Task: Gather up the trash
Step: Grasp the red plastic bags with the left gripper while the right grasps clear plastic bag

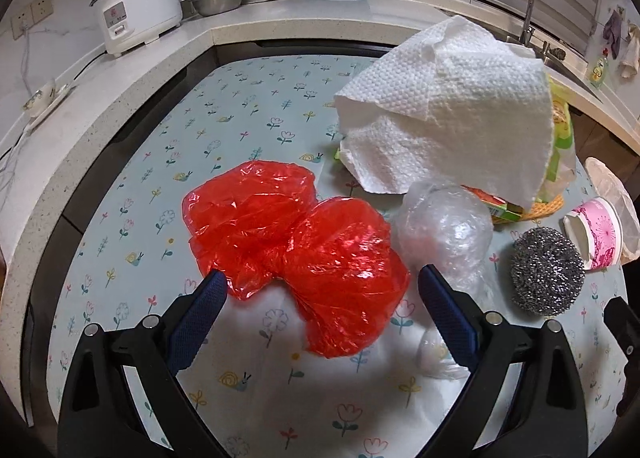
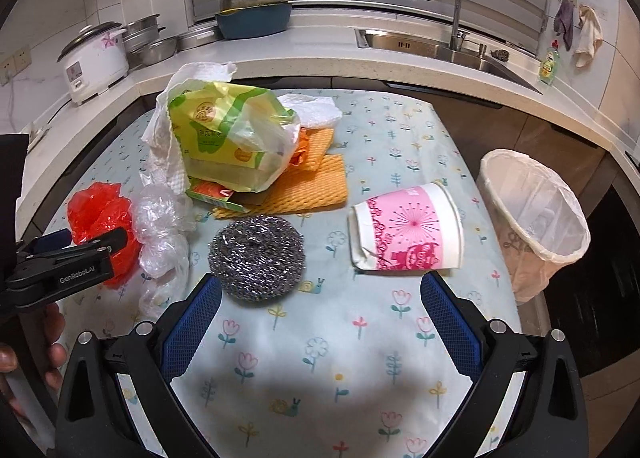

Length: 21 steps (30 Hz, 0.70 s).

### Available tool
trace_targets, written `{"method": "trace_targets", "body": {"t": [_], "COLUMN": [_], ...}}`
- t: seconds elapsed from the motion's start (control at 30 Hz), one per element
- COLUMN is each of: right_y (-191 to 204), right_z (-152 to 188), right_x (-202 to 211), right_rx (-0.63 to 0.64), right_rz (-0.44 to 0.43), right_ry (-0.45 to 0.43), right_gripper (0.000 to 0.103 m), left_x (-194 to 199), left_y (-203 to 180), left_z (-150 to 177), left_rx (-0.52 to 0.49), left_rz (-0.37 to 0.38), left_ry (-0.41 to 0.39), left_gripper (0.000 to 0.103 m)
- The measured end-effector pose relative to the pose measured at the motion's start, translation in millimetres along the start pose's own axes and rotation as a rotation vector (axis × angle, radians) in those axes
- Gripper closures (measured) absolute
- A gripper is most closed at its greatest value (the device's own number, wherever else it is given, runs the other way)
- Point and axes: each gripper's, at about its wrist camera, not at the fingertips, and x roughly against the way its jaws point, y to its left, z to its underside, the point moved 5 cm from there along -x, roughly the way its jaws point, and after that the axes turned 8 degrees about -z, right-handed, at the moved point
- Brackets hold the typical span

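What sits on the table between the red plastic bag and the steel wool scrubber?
A crumpled clear plastic bag lies between the red plastic bag and the steel wool scrubber; both wrist views show it.

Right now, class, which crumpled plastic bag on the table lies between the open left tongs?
The red plastic bag. It sits between the left tongs, whose jaws stand open, while the clear plastic bag lies outside them, to the right.

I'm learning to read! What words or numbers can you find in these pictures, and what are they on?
"GenRobot.AI": on the black left gripper.
Green and yellow crinkly plastic packet: printed characters, too blurred to read.
White rice cooker: pink panel label, too small.
Pink and white paper cup: pictures only.
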Motion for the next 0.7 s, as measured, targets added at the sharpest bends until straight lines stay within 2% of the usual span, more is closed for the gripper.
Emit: {"method": "trace_targets", "body": {"t": [0.1,0.17,0.2,0.23,0.33,0.47,0.7], "right_y": [11,20,25,29,47,72,114], "right_z": [-3,-6,-8,-9,-14,-20,-24], "right_x": [-14,-19,-21,-23,-29,-37,-58], "right_rx": [0.000,0.002,0.006,0.011,0.038,0.072,0.127], "right_rz": [-0.008,-0.014,-0.019,-0.025,-0.043,-0.078,-0.126], "right_ry": [0.018,0.017,0.017,0.018,0.018,0.023,0.033], "right_gripper": [0.007,0.007,0.007,0.007,0.007,0.007,0.013], "left_x": [-10,-13,-16,-18,-20,-18,-12], "left_y": [4,8,10,13,23,33,52], "left_z": [0,0,0,0,-2,-6,-13], "left_rx": [-0.016,-0.017,-0.017,-0.012,0.006,0.014,0.030], "left_rz": [0.027,0.048,0.062,0.068,0.086,0.093,0.073], "left_ry": [0.013,0.015,0.024,0.033,0.027,0.007,-0.017], "left_gripper": [0.028,0.043,0.055,0.063,0.072,0.079,0.080]}}
